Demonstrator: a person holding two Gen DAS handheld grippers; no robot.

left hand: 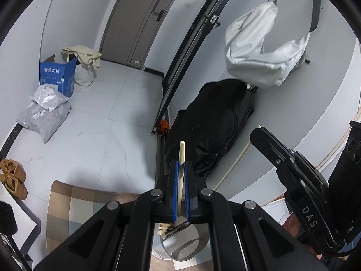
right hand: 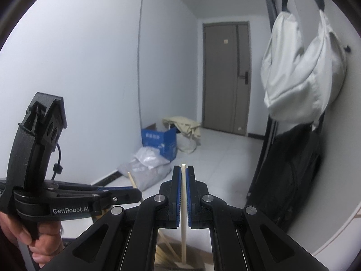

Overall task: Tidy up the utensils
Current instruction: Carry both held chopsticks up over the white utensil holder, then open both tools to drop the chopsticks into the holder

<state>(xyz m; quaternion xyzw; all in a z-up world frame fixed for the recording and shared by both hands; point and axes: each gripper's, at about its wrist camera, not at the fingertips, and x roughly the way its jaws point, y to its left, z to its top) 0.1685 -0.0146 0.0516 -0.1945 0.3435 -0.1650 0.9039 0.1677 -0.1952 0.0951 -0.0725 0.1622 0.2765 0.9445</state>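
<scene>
Chopsticks are the objects in hand: one pale wooden chopstick (left hand: 181, 158) is pinched between the blue pads of the left gripper (left hand: 181, 164), and a second chopstick (right hand: 183, 187) is pinched in the same way by the right gripper (right hand: 184, 169). In both wrist views the fingers are pressed together on the stick, with no gap beyond the stick's own thickness. Each stick runs along the line of its fingers, its tip standing just past the fingertips and its other end passing back under the gripper body. Both are carried in the air over the tiled floor (left hand: 94, 122), apart from any surface.

Below the left gripper a round metal container (left hand: 182, 244) shows between the arms, with a few more pale stick ends (left hand: 163, 228) just beside its rim; this appears to be the collecting place, though that is a judgement.

Step in hand, as judged: carrying the pair to be stowed. To do it well, keep both pinches firm, as a thin round stick can pivot or slide between flat pads. Bring each lower end over the container opening before loosening the pads, and lower one stick at a time so the grippers, now close beside each other, do not knock together.
</scene>
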